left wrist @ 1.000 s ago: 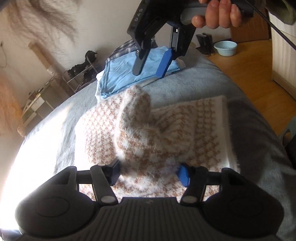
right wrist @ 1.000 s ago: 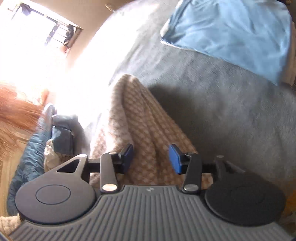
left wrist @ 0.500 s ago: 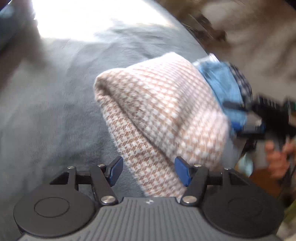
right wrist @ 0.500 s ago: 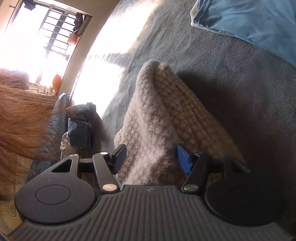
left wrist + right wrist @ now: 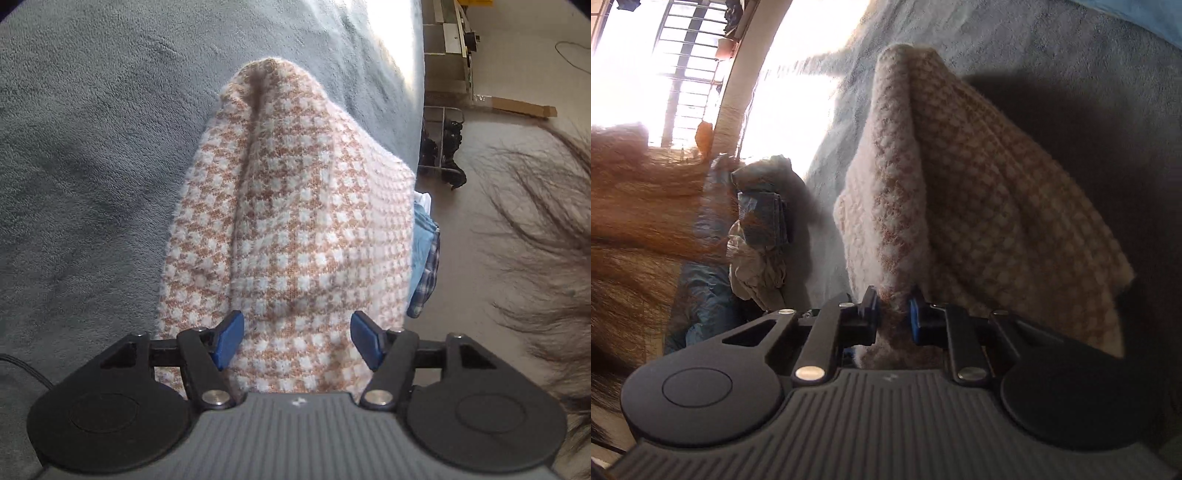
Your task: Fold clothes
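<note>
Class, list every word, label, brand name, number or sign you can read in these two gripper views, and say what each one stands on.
None can be read.
Small pale mark on the left gripper body: a logo shape, no letters.
Same mark on the right gripper body: too faint to read.
Checked sweater, grey blanket, folded blue clothes: no label showing.

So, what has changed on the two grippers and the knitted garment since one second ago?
The right gripper has just closed its fingers on a fold of the checked knit garment; before, they stood apart around it. The left gripper stays wide around the garment, over the grey blanket.
</note>
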The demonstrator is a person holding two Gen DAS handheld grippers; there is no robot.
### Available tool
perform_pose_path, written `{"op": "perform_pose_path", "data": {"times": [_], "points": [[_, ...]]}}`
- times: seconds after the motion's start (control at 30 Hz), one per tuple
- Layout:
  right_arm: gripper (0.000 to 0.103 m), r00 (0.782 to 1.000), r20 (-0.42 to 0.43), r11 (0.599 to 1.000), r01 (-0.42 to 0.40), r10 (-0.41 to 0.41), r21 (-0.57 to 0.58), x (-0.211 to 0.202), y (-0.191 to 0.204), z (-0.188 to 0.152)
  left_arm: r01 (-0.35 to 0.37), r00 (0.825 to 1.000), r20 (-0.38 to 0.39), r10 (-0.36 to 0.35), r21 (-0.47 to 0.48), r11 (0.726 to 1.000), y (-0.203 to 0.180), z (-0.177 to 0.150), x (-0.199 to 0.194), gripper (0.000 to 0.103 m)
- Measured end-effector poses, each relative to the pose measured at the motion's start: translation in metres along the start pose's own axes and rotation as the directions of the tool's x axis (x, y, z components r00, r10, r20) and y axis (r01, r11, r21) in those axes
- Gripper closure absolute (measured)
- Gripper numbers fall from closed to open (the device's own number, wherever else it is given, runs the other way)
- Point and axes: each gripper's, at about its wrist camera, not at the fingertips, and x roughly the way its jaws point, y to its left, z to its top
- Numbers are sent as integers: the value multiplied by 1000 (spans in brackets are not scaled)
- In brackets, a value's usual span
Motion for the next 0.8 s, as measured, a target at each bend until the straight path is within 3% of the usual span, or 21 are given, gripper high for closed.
{"op": "perform_pose_path", "data": {"times": [0.07, 0.23, 0.33, 0.4, 0.5, 0.63, 0.8], "points": [[89, 993, 6, 991, 118, -118, -55, 8, -9, -9, -44, 999, -3, 44, 45, 998, -5, -2, 5, 38], [86, 981, 34, 972, 196, -193, -130, 13, -11, -14, -158, 987, -6, 163, 202, 967, -24, -14, 27, 37], [75, 971, 46, 955, 237, -233, -177, 12, -6, -11, -193, 981, 20, 195, 268, 944, -34, -26, 34, 34], [62, 966, 55, 944, 260, -254, -204, 10, -3, -9, -205, 978, 29, 206, 285, 936, -35, -26, 38, 34], [47, 978, 62, 966, 208, -200, -157, 1, -11, 0, -196, 980, 21, 199, 285, 938, -29, -24, 41, 33], [37, 991, 25, 990, 132, -131, -55, 15, -32, 16, -181, 982, 6, 187, 277, 944, -25, -23, 45, 30], [22, 996, -47, 997, 75, -75, -15, 41, -47, 24, -169, 985, 5, 175, 280, 945, -21, -22, 55, 28]]}}
